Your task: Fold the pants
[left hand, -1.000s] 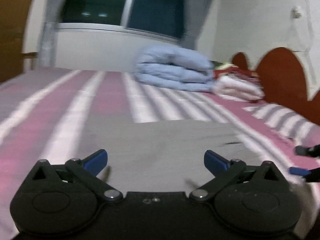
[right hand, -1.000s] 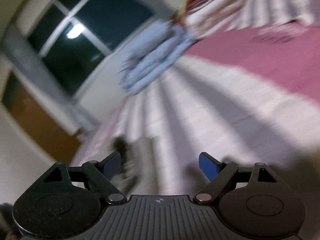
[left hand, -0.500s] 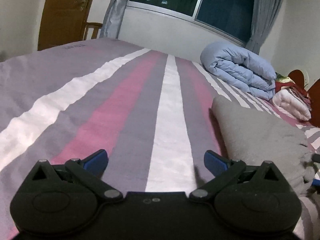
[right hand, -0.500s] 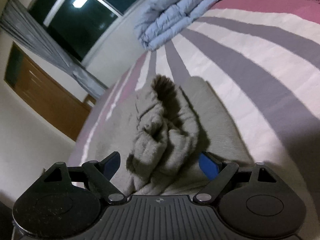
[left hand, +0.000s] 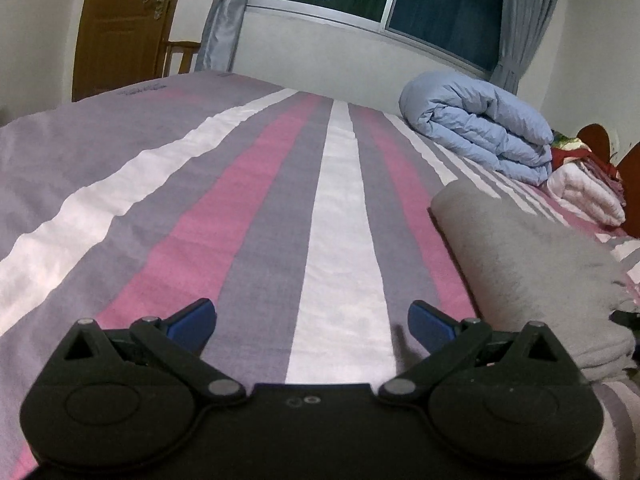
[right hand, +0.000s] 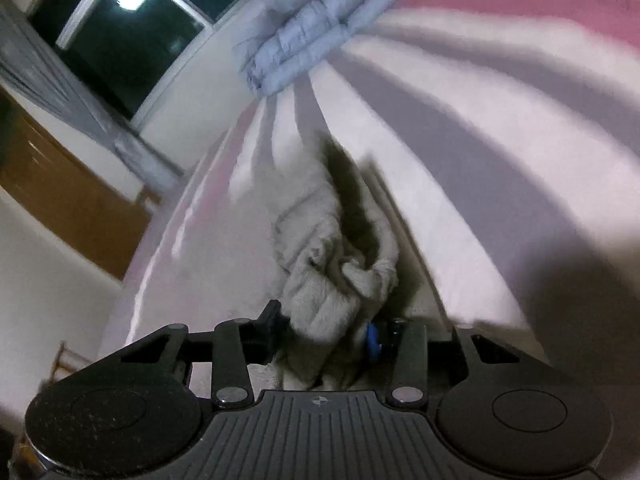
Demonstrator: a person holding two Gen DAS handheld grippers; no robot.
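The grey fleece pants [left hand: 532,264] lie folded on the striped bed at the right of the left wrist view. My left gripper [left hand: 312,322] is open and empty over the bedspread, to the left of the pants. In the right wrist view my right gripper [right hand: 324,332] is shut on a bunched end of the grey pants [right hand: 328,256], which trail away from the fingers in rumpled folds. A bit of the right gripper [left hand: 628,320] shows at the right edge of the left wrist view, by the pants' near end.
A rolled light-blue duvet [left hand: 476,140] and folded white and red bedding [left hand: 588,192] lie at the far right by the red headboard. The striped bedspread [left hand: 240,216] spreads out left of the pants. A wooden door [left hand: 120,28] and a window are behind the bed.
My right gripper has closed on the bunched end of the pants. My left gripper swung left off the pants and now looks over the bare bedspread, still open.
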